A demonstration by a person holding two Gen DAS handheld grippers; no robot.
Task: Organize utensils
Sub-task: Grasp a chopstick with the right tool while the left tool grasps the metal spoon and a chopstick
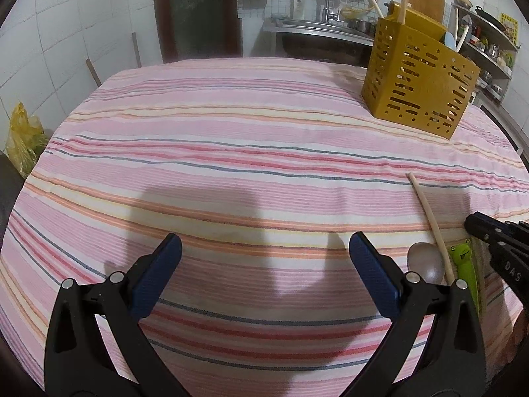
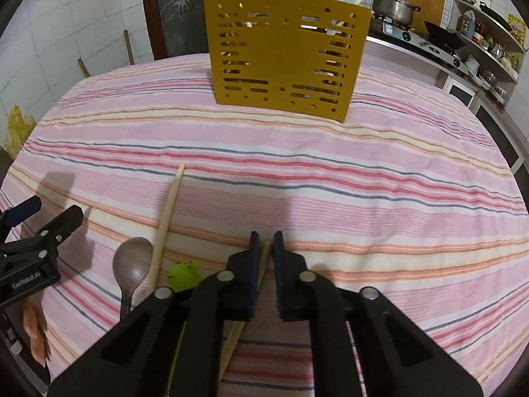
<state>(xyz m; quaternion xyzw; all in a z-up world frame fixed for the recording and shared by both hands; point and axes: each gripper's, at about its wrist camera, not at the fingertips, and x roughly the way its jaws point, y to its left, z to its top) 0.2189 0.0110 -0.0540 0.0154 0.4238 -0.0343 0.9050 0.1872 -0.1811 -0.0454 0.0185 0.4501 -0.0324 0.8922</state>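
Note:
A yellow slotted utensil holder (image 2: 284,53) stands at the far side of the striped table, with chopsticks and a pale blue spoon in it; it also shows in the left wrist view (image 1: 420,86). My right gripper (image 2: 266,248) is shut on a wooden chopstick (image 2: 236,334) low over the cloth. Left of it lie a green frog-headed utensil (image 2: 183,274), a second wooden chopstick (image 2: 167,218) and a brown spoon (image 2: 130,264). My left gripper (image 1: 264,248) is open and empty over bare cloth, left of these (image 1: 426,261).
The pink striped tablecloth (image 1: 231,152) covers the table. Behind it are a sink (image 1: 317,29), a stove with a pot (image 2: 396,6) and shelves (image 2: 489,43). A yellow bag (image 1: 23,135) hangs off the left edge.

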